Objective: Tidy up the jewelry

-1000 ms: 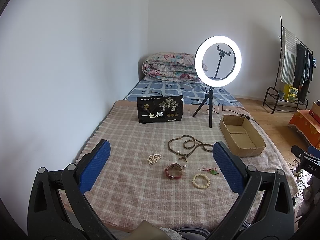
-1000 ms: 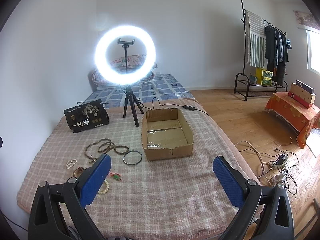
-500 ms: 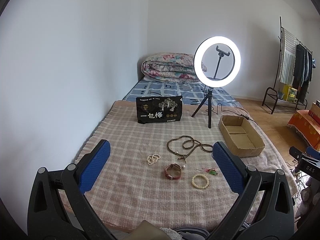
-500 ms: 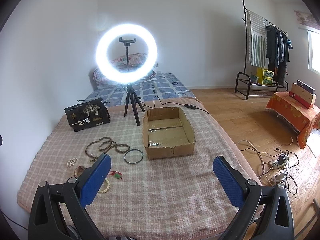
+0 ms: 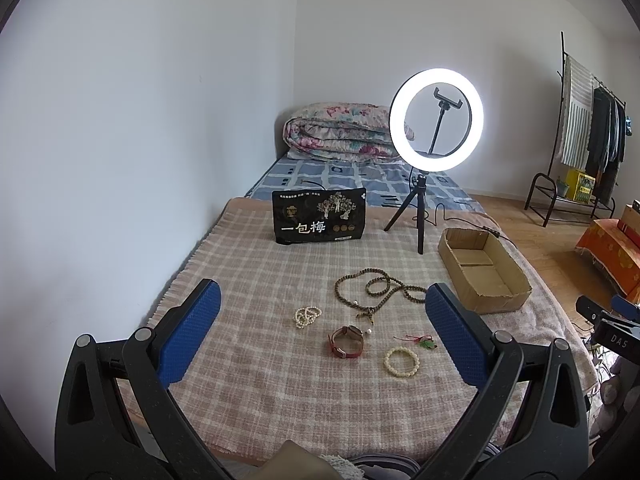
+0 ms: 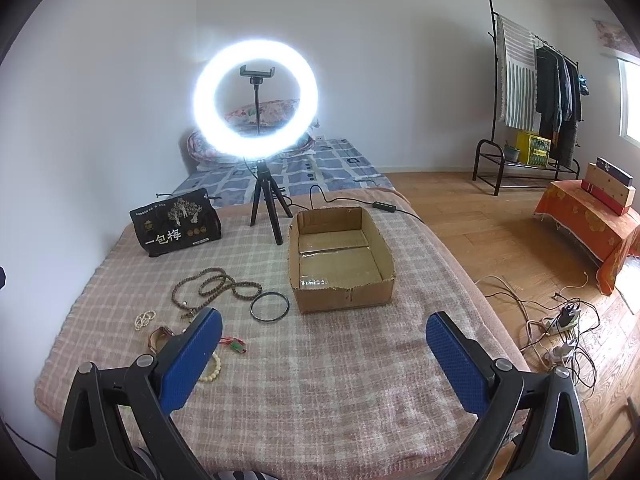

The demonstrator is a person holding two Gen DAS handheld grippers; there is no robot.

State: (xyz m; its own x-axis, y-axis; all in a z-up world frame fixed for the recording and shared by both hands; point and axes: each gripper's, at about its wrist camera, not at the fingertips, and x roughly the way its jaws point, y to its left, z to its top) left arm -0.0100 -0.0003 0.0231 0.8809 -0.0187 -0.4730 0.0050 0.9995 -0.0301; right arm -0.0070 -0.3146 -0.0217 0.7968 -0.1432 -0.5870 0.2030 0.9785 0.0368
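Note:
Jewelry lies on a plaid blanket (image 5: 260, 360): a long brown bead necklace (image 5: 376, 286), a small pearl bracelet (image 5: 307, 315), a red-strap watch (image 5: 347, 341), a cream bead bracelet (image 5: 401, 362) and a red-and-green charm (image 5: 420, 341). A dark bangle (image 6: 269, 306) lies beside an empty cardboard box (image 6: 340, 256). My left gripper (image 5: 322, 338) is open and empty, held above the near jewelry. My right gripper (image 6: 322, 360) is open and empty, in front of the box.
A lit ring light on a tripod (image 6: 256, 100) and a black printed pouch (image 5: 319, 221) stand at the blanket's far side. A folded quilt (image 5: 340, 132) lies behind. Cables and a power strip (image 6: 560, 320) lie on the wooden floor at right.
Both grippers have shifted only slightly; the scene has drifted a little in both views. Nothing was taken hold of or moved.

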